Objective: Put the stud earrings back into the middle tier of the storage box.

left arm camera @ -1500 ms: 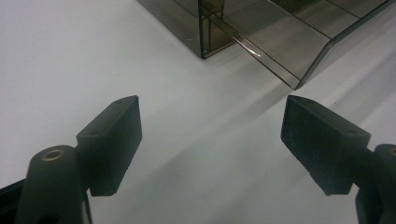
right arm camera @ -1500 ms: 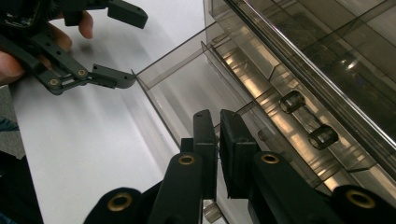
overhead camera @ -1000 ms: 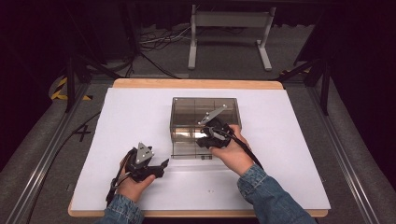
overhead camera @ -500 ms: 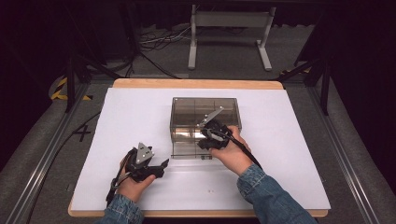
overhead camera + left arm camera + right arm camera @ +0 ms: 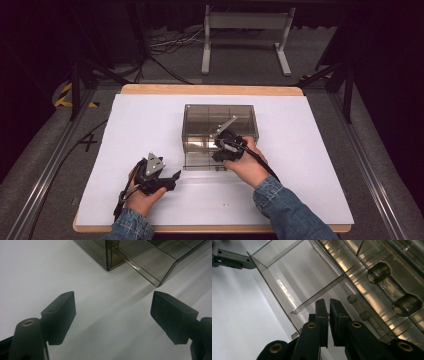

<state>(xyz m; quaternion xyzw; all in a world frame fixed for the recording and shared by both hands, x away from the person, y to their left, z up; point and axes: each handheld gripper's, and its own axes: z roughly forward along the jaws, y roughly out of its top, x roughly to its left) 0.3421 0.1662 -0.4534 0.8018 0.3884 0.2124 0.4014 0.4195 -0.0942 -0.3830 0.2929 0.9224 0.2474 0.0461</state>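
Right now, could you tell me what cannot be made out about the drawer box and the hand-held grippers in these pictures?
- Drawer: in the right gripper view, whether the nearly shut right hand-held gripper pinches its handle; the jaws cover it.
- Smoked plastic drawer box: contents unreadable in the high view, tinted and small.
- Left hand-held gripper: body cut off by the bottom edge.

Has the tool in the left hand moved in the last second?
No. The left tool sits in the same spot near the table's front edge, left of the box.

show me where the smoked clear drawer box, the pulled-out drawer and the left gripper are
smoked clear drawer box [image 5: 220, 112]: high view, on its top panel.
pulled-out drawer [image 5: 294, 282]: right gripper view, on its clear floor beside the divider.
left gripper [image 5: 113, 316]: left gripper view, midway between its two open black jaws.
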